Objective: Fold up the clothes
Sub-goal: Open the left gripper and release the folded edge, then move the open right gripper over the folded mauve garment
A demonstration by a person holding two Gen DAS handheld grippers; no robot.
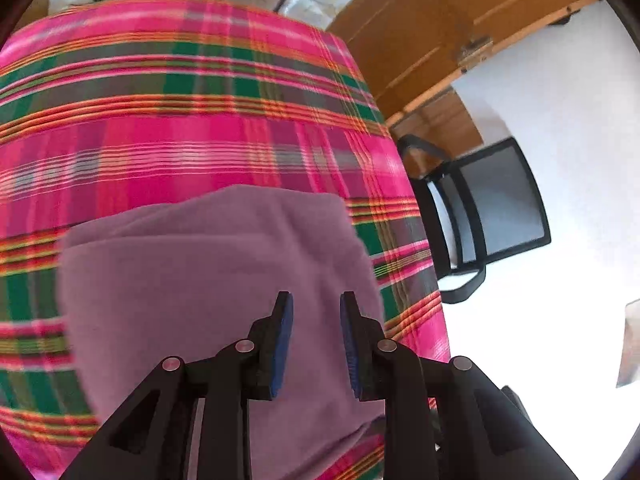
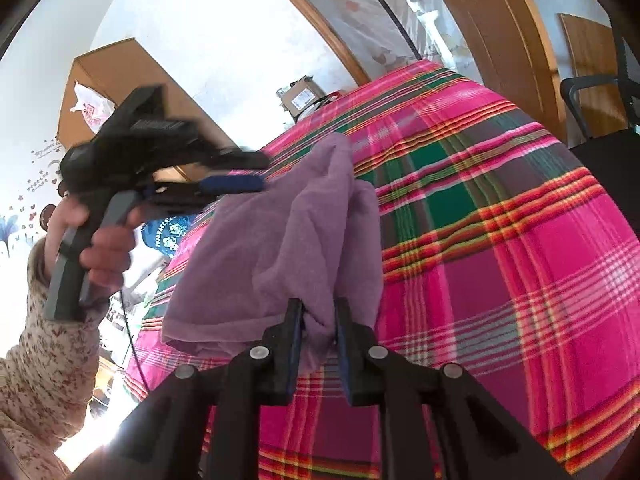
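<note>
A purple cloth [image 1: 208, 280] lies partly folded on a table under a pink and green plaid cover [image 1: 160, 120]. My left gripper [image 1: 316, 300] hovers just above the cloth's right part, open, with nothing between its blue pads. In the right wrist view the purple cloth [image 2: 280, 232] is bunched and lifted at its near edge, and my right gripper [image 2: 318, 308] is shut on that fold. The left gripper [image 2: 256, 174] appears there too, blurred, held by a hand [image 2: 108, 248] over the cloth's far left side.
A black mesh chair [image 1: 500, 208] stands right of the table on a white floor, with a wooden door [image 1: 440, 20] behind it. A cardboard box [image 2: 304, 96] sits at the table's far end. A blue bag [image 2: 168, 232] and clutter lie beyond the left edge.
</note>
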